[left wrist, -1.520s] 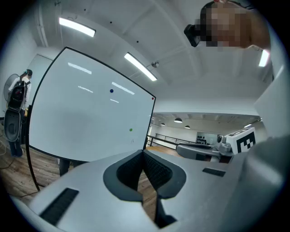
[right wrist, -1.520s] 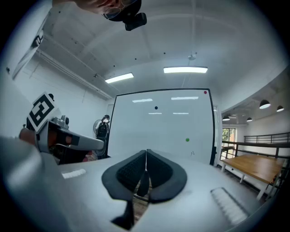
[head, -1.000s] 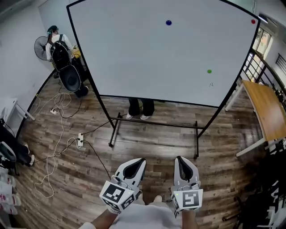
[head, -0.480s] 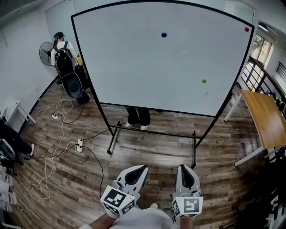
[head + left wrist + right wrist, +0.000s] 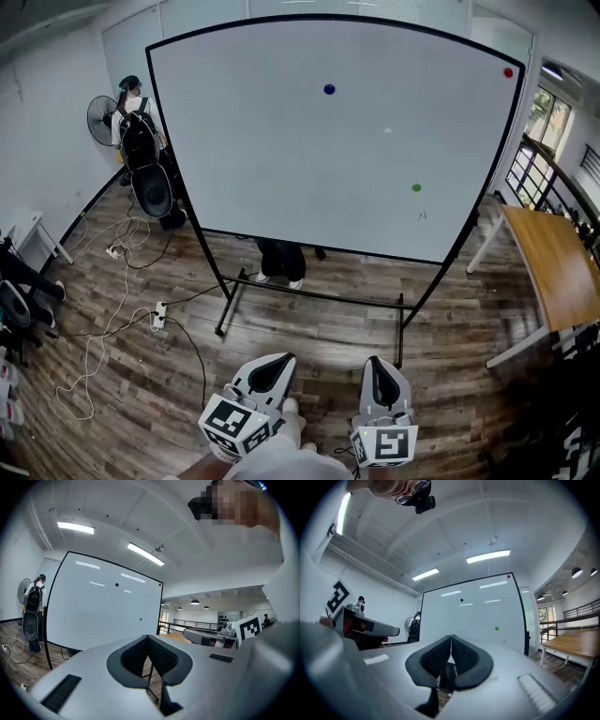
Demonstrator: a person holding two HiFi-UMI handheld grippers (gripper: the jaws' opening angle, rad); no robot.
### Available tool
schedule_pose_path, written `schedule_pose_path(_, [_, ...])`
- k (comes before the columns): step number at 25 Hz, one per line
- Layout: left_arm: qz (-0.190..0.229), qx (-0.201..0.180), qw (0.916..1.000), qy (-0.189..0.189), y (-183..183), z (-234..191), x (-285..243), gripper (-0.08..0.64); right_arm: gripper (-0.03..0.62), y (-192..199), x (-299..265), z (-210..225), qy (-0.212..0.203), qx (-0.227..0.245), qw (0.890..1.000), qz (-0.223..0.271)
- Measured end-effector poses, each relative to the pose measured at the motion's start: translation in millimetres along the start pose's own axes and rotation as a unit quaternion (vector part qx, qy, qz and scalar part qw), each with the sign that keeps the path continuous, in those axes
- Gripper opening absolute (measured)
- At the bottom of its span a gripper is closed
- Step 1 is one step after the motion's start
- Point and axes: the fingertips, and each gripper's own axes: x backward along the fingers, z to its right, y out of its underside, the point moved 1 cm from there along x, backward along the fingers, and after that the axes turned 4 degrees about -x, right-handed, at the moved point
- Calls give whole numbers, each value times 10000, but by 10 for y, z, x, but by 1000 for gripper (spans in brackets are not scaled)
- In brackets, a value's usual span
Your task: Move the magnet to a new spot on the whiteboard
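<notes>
The left gripper (image 5: 148, 637) is clenched, its ribbed pads pressed together with nothing between them. The right gripper (image 5: 451, 637) is the same, closed tight and empty. Both hang low in front of the person's body, well apart from the whiteboard (image 5: 281, 178), with open wooden floor between.

Three magnets sit on the board: a blue magnet (image 5: 329, 89) high and near the middle, a green magnet (image 5: 416, 187) lower on the right, just above a small pen mark (image 5: 422, 215), and a red magnet (image 5: 508, 72) at the top right corner. None is touched yet, so the task looks barely begun.

The first risk is choosing wrongly, since the task names one magnet and the board carries three. The second is reaching with closed jaws: they would bump the magnet and skid it along the slick surface or knock it off, so they need to open before contact. The magnets look small and flat, so a shallow pinch may slip.

The board rests on a light stand (image 5: 309, 298), which a hard push may rock or roll, and a pair of legs (image 5: 278, 260) shows someone standing right behind it. Cables (image 5: 117, 319) trail across the floor at the left, but the direct path to the board looks clear of them. The red magnet, high at the corner, seems the hardest reach.
</notes>
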Motion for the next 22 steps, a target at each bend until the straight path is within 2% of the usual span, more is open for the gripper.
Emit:
schedule_pose_path(6, [125,40,9999,26,-88,-261,-566,6,1,23,-539,258,-87,137,9999,-4])
schedule_pose_path(15, [420,21,9990,143,-493,-1061,-1637,6,0,-75,-1881,647,-129,270,9996,16])
schedule_pose_path(22, [599,-35,9981,159,-811,-1774,-2420,6,0,-257,-2979,924,-155,407,9987,259])
